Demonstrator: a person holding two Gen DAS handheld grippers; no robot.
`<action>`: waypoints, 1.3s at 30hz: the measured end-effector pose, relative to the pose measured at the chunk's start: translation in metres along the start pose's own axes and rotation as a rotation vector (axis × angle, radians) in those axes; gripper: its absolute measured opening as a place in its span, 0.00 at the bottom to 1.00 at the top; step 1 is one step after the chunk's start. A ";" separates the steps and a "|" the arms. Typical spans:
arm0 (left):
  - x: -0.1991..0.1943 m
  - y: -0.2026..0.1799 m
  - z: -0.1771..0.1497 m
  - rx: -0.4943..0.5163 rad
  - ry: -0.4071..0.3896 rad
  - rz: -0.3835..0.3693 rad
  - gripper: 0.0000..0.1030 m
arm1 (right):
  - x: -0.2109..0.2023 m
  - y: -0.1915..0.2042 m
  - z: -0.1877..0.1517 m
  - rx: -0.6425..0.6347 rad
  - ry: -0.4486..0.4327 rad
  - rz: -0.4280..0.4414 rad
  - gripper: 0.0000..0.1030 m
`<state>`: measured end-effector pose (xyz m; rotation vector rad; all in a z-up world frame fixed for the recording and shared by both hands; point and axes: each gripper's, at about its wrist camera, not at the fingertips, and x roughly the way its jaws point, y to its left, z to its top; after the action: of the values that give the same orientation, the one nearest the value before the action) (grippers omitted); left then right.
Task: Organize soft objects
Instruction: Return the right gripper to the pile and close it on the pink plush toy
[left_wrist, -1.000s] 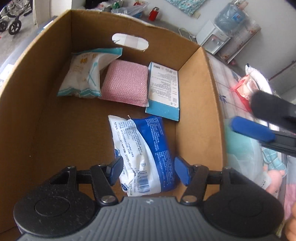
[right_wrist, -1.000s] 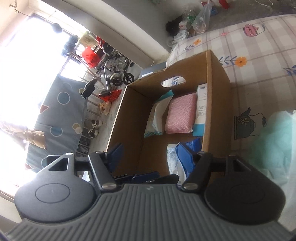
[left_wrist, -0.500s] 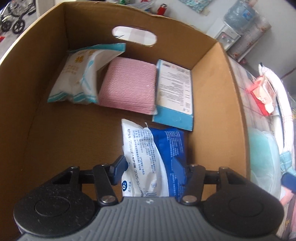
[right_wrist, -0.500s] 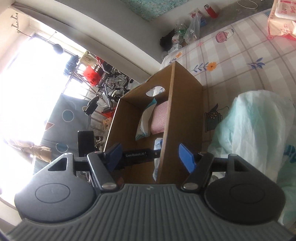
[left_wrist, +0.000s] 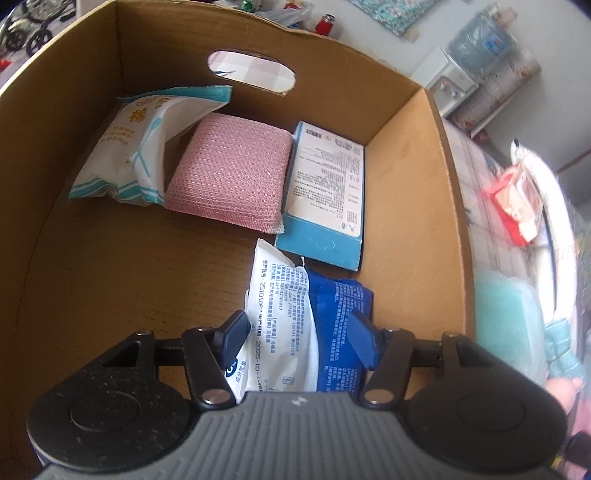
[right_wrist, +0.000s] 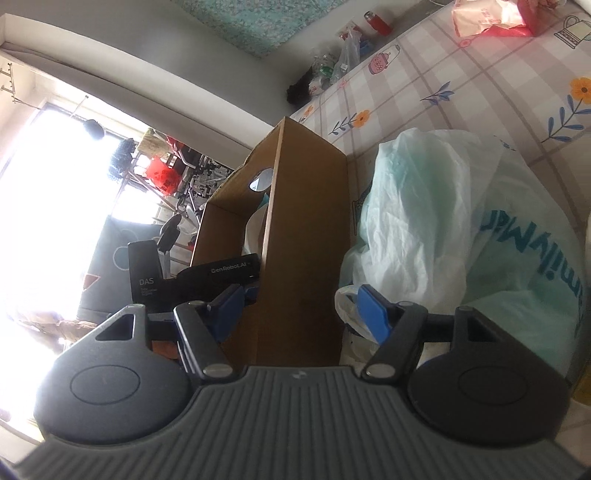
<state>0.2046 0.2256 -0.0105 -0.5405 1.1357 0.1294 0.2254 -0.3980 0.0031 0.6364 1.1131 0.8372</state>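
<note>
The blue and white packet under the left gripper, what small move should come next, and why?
Probably lift the left gripper straight up and out of the cardboard box. The blue and white packet already lies on the box floor in front of the boxed item, and the jaws, which have just been opening, straddle it without pressing, so it looks released.

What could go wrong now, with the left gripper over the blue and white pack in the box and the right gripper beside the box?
1. The left gripper has just been opening around the blue and white pack; lifting out, a finger could snag the soft wrapper and drag it.
2. The right gripper straddles the cardboard box wall; a careless move could push the box.
3. The plastic bag lies against one right finger and may catch.
</note>
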 end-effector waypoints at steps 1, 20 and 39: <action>-0.005 0.002 0.000 -0.021 -0.011 -0.018 0.65 | -0.002 -0.001 -0.002 0.001 -0.008 -0.005 0.66; -0.135 -0.091 -0.076 0.175 -0.371 -0.142 0.78 | -0.102 -0.031 -0.024 -0.044 -0.282 -0.063 0.72; 0.015 -0.275 -0.160 0.664 -0.020 -0.280 0.64 | -0.196 -0.182 0.009 0.020 -0.414 -0.563 0.83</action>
<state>0.1797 -0.0906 0.0209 -0.0978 0.9980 -0.4714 0.2406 -0.6618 -0.0392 0.4488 0.8551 0.1950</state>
